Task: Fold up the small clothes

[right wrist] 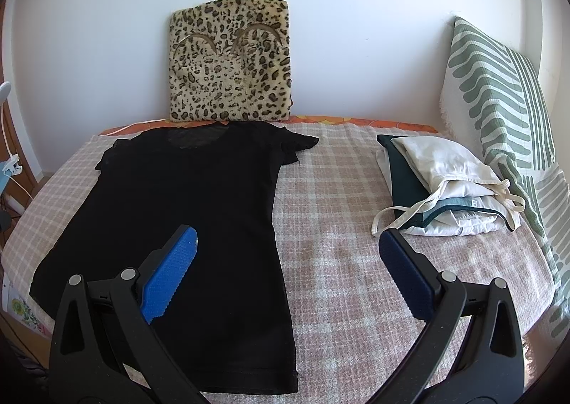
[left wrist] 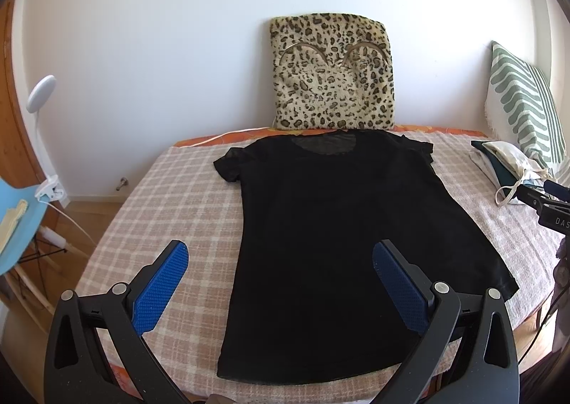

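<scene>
1. The black T-shirt (left wrist: 320,244) lies spread flat on the checked bedspread (left wrist: 171,197), filling the centre of the left wrist view and the left half of the right wrist view, with its neckline toward the leopard-print cushion (left wrist: 333,73) at the wall.
2. The left tongs (left wrist: 279,263) are spread wide and hold nothing, poised above the shirt's lower left side.
3. The right tongs (right wrist: 286,249) are likewise wide open and empty, above the shirt's right edge.
4. Folding seems not yet begun. A good start would be a pinch on one side at sleeve and hem together, carried across evenly so the thin fabric does not bunch.
5. The stack of folded clothes (right wrist: 445,183) at right, beside the striped pillow (right wrist: 498,101), is the likely destination.
</scene>
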The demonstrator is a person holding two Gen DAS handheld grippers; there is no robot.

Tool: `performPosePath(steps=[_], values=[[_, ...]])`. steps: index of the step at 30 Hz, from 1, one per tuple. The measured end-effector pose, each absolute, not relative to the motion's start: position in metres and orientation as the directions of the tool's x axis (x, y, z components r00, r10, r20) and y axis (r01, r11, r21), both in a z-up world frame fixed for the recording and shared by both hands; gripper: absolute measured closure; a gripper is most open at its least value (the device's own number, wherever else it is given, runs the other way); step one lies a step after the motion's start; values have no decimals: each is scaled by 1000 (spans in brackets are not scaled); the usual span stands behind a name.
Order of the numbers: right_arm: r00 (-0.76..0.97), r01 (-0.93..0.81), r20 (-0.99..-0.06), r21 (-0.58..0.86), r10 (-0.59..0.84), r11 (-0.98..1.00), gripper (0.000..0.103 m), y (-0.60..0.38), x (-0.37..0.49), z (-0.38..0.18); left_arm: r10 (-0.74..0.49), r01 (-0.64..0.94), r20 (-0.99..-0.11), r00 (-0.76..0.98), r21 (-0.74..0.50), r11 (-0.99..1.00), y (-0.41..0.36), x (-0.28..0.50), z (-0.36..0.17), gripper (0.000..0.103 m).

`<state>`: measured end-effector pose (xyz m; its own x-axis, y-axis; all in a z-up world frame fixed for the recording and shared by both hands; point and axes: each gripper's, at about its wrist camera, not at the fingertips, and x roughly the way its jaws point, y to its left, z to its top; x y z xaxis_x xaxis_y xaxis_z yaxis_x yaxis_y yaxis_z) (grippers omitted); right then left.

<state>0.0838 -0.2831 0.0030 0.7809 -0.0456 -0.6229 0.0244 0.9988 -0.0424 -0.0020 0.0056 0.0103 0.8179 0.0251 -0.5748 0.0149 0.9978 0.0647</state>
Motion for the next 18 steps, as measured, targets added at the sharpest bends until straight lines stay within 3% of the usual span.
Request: performPosePath(steps=[18], values=[[784,26,-619,-46,-49,999,0,-281,85,4,23,16,-575,818,64,998,6,-2,10,0]])
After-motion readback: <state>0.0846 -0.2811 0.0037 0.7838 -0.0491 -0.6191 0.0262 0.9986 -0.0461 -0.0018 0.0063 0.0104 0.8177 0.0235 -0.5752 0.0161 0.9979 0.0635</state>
